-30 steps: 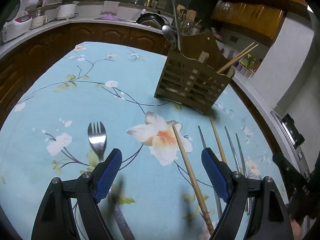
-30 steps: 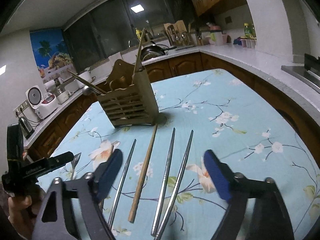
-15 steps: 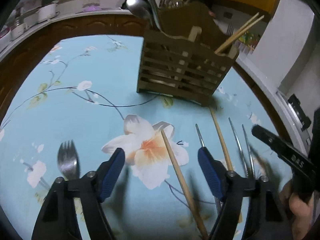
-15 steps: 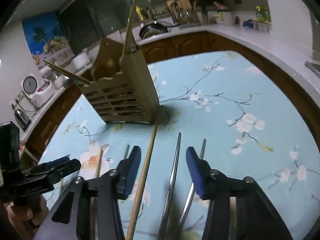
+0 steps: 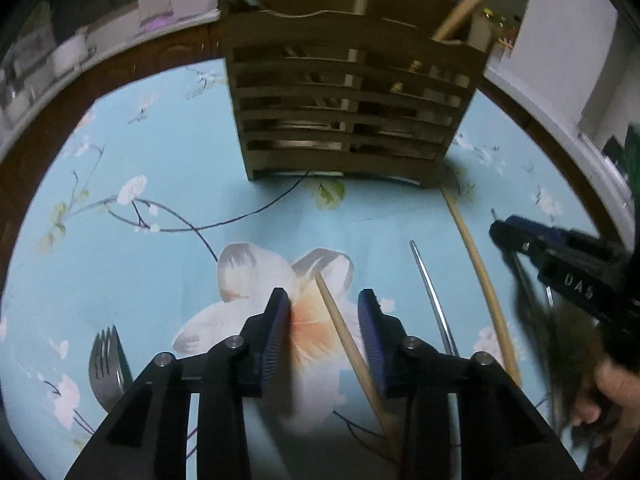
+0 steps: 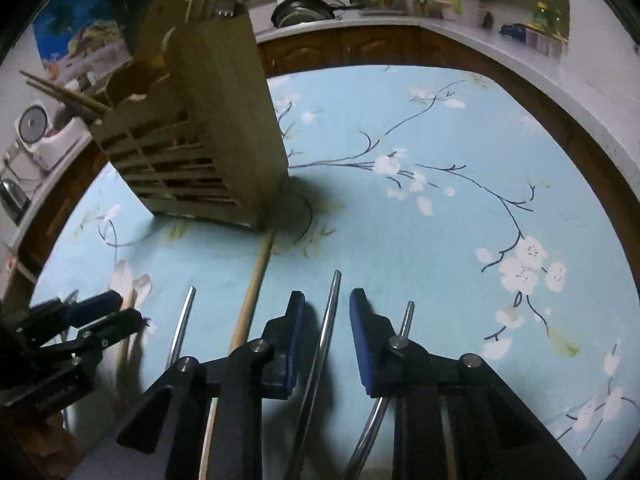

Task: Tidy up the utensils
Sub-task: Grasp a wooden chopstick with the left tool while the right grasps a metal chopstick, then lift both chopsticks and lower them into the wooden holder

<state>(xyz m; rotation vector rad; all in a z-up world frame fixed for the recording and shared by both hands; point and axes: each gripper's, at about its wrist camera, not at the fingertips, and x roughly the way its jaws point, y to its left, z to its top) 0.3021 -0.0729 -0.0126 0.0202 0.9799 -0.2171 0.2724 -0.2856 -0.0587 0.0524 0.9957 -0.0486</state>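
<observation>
As both tongs have just been closing, pads not yet pressed: wooden chopstick [image 5: 344, 336] bracketed between left tongs [image 5: 323, 312], steel chopstick [image 6: 326, 320] between right tongs [image 6: 326, 316]. Each stick to be centred before squeeze; holder [image 5: 344, 120] stands beyond tips.

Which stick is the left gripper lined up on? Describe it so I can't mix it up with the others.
Start at the slatted wooden utensil holder standing on the blue floral tablecloth. In front of it, a wooden chopstick lies across the large white and orange flower, between the left gripper fingers. Unlike the other wooden chopstick, it stops short of the holder.
</observation>
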